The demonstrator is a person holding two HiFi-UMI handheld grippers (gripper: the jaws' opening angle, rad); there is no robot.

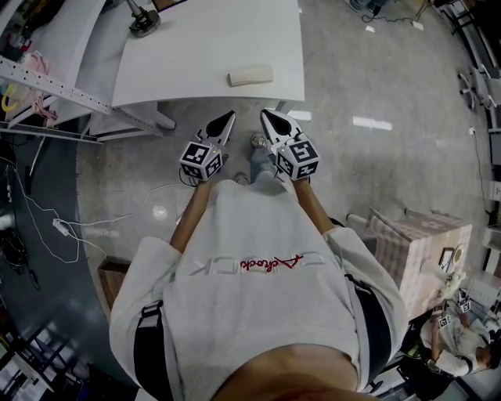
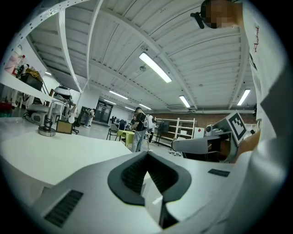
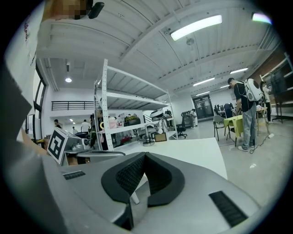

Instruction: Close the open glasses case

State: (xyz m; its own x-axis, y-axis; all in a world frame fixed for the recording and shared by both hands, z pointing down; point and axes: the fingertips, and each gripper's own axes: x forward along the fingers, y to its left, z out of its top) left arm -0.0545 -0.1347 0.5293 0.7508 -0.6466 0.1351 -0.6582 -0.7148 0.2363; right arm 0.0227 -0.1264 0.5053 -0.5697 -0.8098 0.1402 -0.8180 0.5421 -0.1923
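Observation:
A cream glasses case (image 1: 250, 76) lies near the front edge of the white table (image 1: 196, 55) in the head view; I cannot tell whether its lid is up or down. Both grippers are held side by side over the floor, just short of the table's edge and apart from the case. The jaw tips of my left gripper (image 1: 228, 116) (image 2: 146, 153) meet, with nothing between them. My right gripper (image 1: 267, 114) (image 3: 144, 156) looks the same, its tips together and empty. Neither gripper view shows the case.
A round metal stand (image 1: 144, 22) sits at the table's far left. A metal shelving rack (image 1: 47, 86) stands to the left, with white cables (image 1: 63, 227) on the floor. A patterned box (image 1: 423, 243) is at the right. People (image 3: 247, 109) stand far off in the hall.

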